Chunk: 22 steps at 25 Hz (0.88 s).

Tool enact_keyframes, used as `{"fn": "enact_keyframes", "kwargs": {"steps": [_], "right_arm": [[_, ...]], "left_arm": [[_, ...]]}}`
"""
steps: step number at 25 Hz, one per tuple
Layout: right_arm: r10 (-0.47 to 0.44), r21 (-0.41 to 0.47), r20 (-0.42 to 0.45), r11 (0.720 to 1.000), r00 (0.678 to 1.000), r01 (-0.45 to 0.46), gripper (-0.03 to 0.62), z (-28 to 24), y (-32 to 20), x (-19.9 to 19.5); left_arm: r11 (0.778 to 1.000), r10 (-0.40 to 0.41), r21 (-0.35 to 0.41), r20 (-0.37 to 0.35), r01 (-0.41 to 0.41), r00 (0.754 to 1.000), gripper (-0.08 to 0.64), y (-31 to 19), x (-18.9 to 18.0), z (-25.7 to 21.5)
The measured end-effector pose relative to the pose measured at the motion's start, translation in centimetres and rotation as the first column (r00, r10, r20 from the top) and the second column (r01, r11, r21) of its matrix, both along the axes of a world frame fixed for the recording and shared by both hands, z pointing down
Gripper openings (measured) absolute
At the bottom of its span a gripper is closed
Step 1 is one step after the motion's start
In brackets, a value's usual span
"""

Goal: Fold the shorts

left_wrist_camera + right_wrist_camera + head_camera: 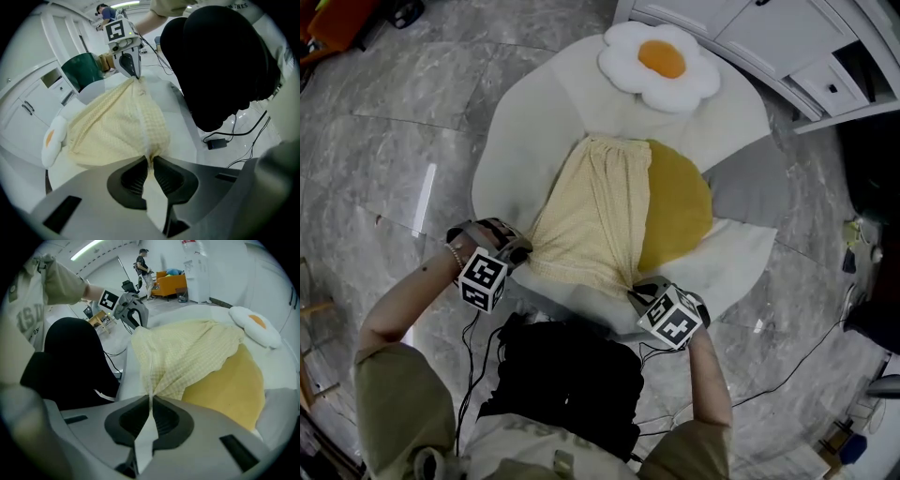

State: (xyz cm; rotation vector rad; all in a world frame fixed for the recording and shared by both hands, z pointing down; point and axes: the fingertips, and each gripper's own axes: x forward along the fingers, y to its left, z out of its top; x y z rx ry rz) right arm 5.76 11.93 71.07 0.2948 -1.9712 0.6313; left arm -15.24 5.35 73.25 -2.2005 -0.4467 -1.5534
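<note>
My left gripper (525, 251) and right gripper (635, 287) each pinch a near corner of the yellow shorts (595, 211), which are spread over the white cushion (511, 141) to its near edge. I'd lift both corners evenly (cloth taut between them) and carry them to the far end.

Soft, finely checked woven cloth shorts (595, 211); plush, fuzzy egg-shaped cushion (659, 64); smooth, glossy, marbled stone floor (384, 141).

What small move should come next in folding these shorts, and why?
The left gripper and right gripper each have jaws shut on a near corner of the shorts, which lie spread out. So probably lift both together and carry that edge toward the far edge.
</note>
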Motion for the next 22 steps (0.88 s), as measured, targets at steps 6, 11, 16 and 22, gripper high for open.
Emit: {"fn": "enact_keyframes", "kwargs": {"steps": [6, 11, 16, 22], "right_arm": [[0.015, -0.051, -0.055, 0.999, 0.998, -0.018, 0.034, 2.1, 0.3, 1.7], [0.105, -0.124, 0.062, 0.988, 0.993, -0.097, 0.221, 1.5, 0.5, 1.7], [0.413, -0.152, 0.294, 0.91, 0.862, -0.385, 0.253, -3.8, -6.1, 5.1], [0.52, -0.092, 0.329, 0.849, 0.788, -0.521, 0.253, -4.3, -20.0, 7.4]], "left_arm": [[1.0, 0.008, -0.004, 0.001, -0.008, 1.0, 0.055, 1.2, -1.0, 1.1], [0.97, -0.134, -0.202, 0.016, 0.134, 0.991, 0.298, 2.2, -1.9, 0.4], [0.854, -0.429, -0.361, -0.079, 0.376, 0.9, 0.299, -3.9, -1.2, -4.5], [0.792, -0.569, -0.346, -0.118, 0.503, 0.814, 0.299, -15.6, 6.8, -4.4]]}}
